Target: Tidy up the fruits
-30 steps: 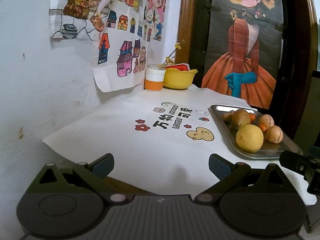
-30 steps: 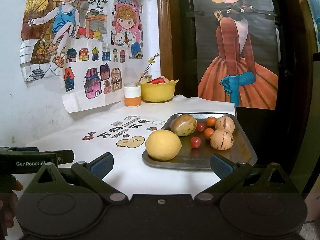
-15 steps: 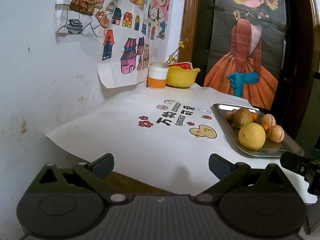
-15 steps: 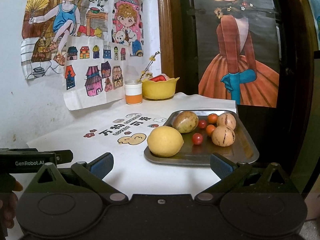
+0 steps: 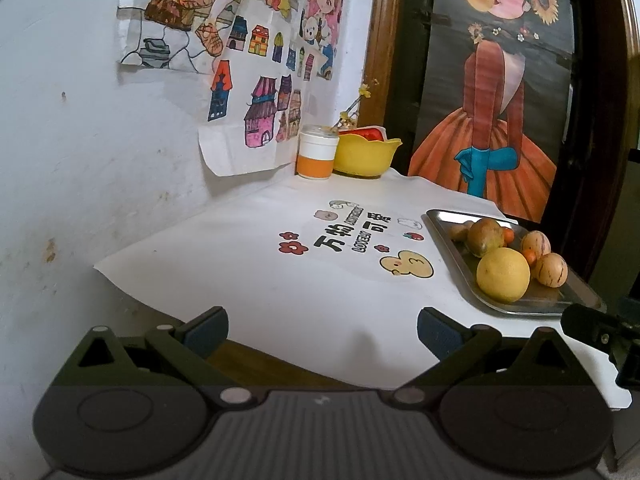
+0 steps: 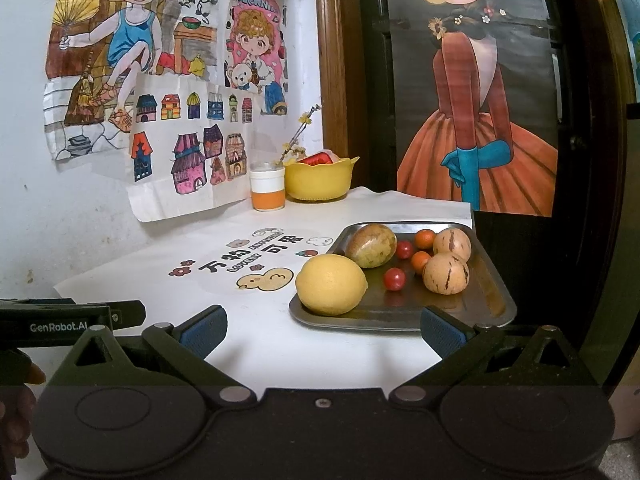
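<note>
Fingers of left gripper [image 5: 322, 326] spread wide, empty, hovering over near table [image 5: 248, 264] edge. Right gripper [image 6: 322, 326] likewise wide apart, holding nothing, near tray's front rim. Metal tray [image 6: 490, 280] on table's right side holds fruit: big yellow citrus [image 6: 331, 284] at front-left corner, greenish mango-like fruit [image 6: 371, 245] behind it, two tan striped melons [image 6: 445, 273], small red and orange tomatoes [image 6: 394, 279] between. Yellow bowl [image 6: 319, 179] and orange-white cup [image 6: 267, 186] stand at back by wall. Versus a second ago: both views sit slightly closer to table, fruit unmoved.

Dark grey fingers [image 6: 202, 330], blue pads [image 6: 438, 330]
</note>
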A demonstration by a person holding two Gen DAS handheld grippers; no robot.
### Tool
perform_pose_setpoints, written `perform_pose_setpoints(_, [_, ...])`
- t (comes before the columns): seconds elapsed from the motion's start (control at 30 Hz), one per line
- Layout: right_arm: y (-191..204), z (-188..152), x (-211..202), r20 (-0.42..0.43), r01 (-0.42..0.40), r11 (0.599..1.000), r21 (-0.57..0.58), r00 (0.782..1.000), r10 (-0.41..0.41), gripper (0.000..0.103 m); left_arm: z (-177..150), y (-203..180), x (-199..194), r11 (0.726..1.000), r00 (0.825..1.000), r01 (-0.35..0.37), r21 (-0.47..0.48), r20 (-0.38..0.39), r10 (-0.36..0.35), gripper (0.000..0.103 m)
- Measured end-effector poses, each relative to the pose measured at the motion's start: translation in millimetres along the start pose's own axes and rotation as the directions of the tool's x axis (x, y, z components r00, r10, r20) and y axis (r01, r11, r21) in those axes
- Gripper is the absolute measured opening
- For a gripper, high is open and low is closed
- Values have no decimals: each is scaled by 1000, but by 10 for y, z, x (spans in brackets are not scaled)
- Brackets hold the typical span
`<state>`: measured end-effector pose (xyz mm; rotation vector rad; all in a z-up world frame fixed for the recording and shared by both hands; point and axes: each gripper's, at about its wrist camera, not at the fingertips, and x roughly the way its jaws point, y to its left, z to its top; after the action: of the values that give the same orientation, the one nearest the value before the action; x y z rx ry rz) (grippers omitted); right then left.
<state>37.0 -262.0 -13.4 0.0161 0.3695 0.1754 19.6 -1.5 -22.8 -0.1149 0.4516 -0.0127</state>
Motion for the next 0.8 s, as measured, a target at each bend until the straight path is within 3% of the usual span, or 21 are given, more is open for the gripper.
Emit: perform_pose_setpoints(0.8, [23, 0, -8, -5, 0, 1000, -3, 1000, 0, 102, -19, -11, -18, 1000, 1000, -11, 6, 6, 11, 103])
